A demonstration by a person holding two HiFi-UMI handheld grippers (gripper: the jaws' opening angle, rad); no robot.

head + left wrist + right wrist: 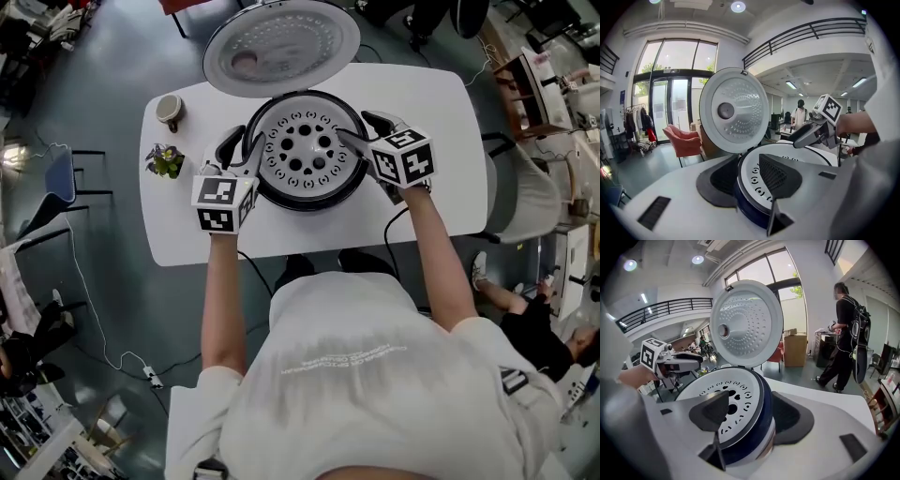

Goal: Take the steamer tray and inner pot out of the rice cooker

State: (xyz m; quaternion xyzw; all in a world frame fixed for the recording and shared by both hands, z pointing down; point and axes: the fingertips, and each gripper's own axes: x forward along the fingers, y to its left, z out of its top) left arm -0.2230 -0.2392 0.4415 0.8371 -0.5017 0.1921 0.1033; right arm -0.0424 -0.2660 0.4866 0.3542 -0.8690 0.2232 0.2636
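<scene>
One rice cooker (305, 200) is seen at the centre of a white table (441, 103) in the head view, its single lid (281, 45) swung up toward the top of the frame. One perforated steamer tray (302, 148) is seated in the cooker's mouth. The inner pot beneath it cannot be made out.

Two grippers are held at the cooker, one to each side. The left gripper (242, 142) is placed at the left of the frame. In the left gripper view its two jaws are spread wide astride the cooker's wall, one pad outside the dark body and one over the tray's white rim, and nothing is clamped. The right gripper (362, 131) is placed at the right of the frame. In the right gripper view its two jaws are likewise parted wide, one pad above the tray's holes and the other outside the wall, with no hold taken.

Two other things are found on the table at the upper left: one small potted plant (166, 161) and, just above it, one round container (169, 110). One person (843, 333) in dark clothes is seen standing at the right of the right gripper view, well apart from the table.
</scene>
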